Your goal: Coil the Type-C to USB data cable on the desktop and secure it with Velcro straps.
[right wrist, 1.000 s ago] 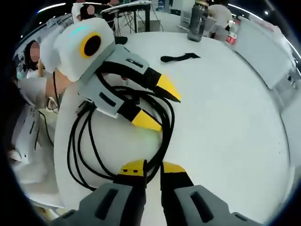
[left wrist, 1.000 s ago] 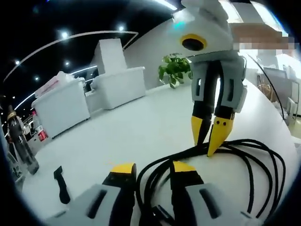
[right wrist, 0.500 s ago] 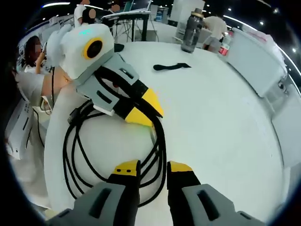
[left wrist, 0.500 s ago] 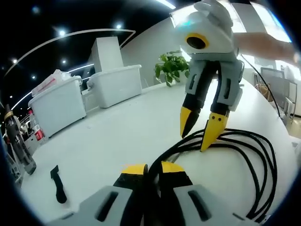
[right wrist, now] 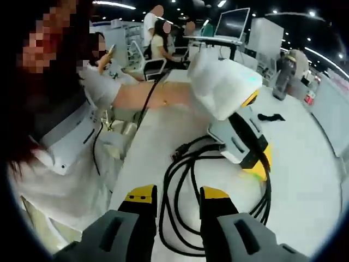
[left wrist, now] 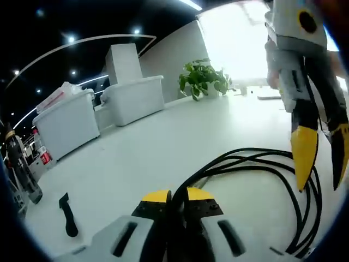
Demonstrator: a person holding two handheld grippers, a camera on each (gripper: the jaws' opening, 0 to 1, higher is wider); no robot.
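A black data cable (left wrist: pixel 262 164) lies in loose loops on the white table (left wrist: pixel 163 142). My left gripper (left wrist: pixel 178 196) is shut on the cable's strands at the near side of the coil. My right gripper (left wrist: pixel 319 183) hangs open at the right, above the coil and apart from it. In the right gripper view, my right gripper (right wrist: pixel 177 195) is open over the cable loops (right wrist: pixel 182 185), and the left gripper (right wrist: pixel 260 170) pins the far side of the coil. A black Velcro strap (left wrist: pixel 68 215) lies flat on the table, far from the coil (right wrist: pixel 271 116).
A dark bottle (left wrist: pixel 19 169) stands near the table edge (right wrist: pixel 283 79). White bins (left wrist: pixel 65 123) and a plant (left wrist: pixel 202 79) sit beyond the table. A person's arm (right wrist: pixel 147 95) reaches to the left gripper. The table edge (right wrist: pixel 128 164) runs close to the coil.
My left gripper closed on the cable strands. My right gripper opened, let go of the cable and drew back and up from the coil.
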